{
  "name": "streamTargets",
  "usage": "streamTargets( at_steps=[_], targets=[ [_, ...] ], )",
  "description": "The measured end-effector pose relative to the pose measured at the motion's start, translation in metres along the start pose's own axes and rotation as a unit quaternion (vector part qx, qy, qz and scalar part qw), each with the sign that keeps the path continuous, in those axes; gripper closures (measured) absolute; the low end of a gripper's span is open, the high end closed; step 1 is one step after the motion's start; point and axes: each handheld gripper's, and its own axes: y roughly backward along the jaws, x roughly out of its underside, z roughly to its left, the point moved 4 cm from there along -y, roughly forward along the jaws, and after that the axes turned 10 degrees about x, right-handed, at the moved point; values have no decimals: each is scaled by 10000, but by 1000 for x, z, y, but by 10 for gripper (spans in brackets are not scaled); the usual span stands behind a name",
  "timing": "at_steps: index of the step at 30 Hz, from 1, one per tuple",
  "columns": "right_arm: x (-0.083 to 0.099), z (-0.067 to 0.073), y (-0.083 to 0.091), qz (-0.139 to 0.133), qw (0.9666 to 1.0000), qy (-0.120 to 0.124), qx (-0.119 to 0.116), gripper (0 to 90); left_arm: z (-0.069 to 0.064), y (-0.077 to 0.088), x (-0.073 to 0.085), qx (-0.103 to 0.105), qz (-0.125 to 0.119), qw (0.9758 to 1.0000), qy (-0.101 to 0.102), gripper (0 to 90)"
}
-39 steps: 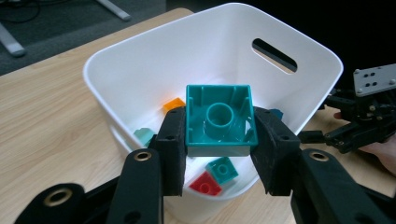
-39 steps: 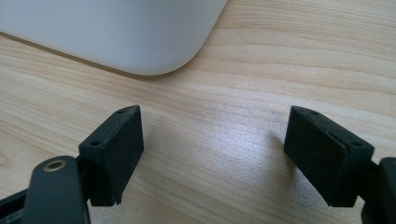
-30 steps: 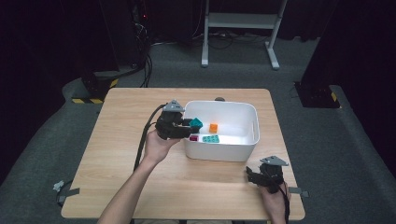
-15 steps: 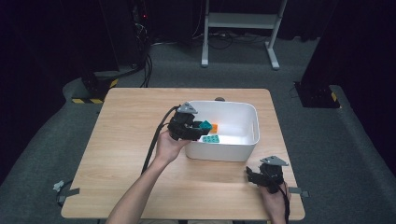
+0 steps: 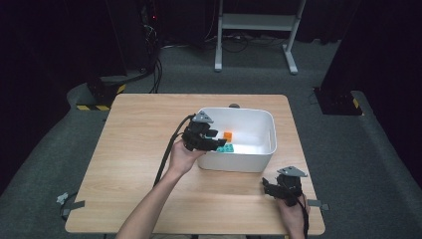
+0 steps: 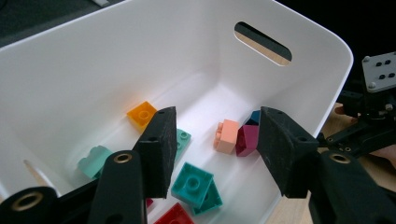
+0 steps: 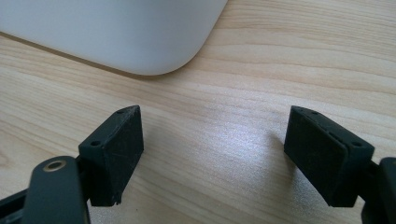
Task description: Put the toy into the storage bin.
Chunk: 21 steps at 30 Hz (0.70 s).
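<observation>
Bricks lie loose on the floor of the white tub (image 5: 259, 159), which stands on the wooden desk (image 5: 139, 149). In the left gripper view a teal brick (image 6: 192, 184) rests just below the gap between the jaws, overlapping a second teal one, with an orange brick (image 6: 141, 113) farther in, a peach brick (image 6: 227, 136) touching a magenta brick (image 6: 247, 140), a mint brick (image 6: 93, 161) near the wall and a red brick (image 6: 175, 215) at the lower edge. The left claw (image 5: 219, 140) hangs over the tub's near left corner; its jaws have just been opening and stand released, with nothing between the pads. The right claw (image 5: 267, 188) rests low over the desk, near the tub's front right corner, its jaws spread wide and empty above bare wood.
</observation>
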Motion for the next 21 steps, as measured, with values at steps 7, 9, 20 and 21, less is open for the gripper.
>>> streamTargets(
  at_steps=[7,9,20,21],
  targets=[
    [0,0,0,0,10000,0,0,199,0,17,1,-96,-159,9998,-36,464],
    [0,0,0,0,10000,0,0,199,1,22,3,-68,-252,9997,27,465],
    [0,0,0,1,10000,0,0,199,6,43,15,-211,-367,9991,89,473],
    [0,0,0,1,10000,-2,0,199,7,45,16,-205,-398,9989,121,473]
  ],
)
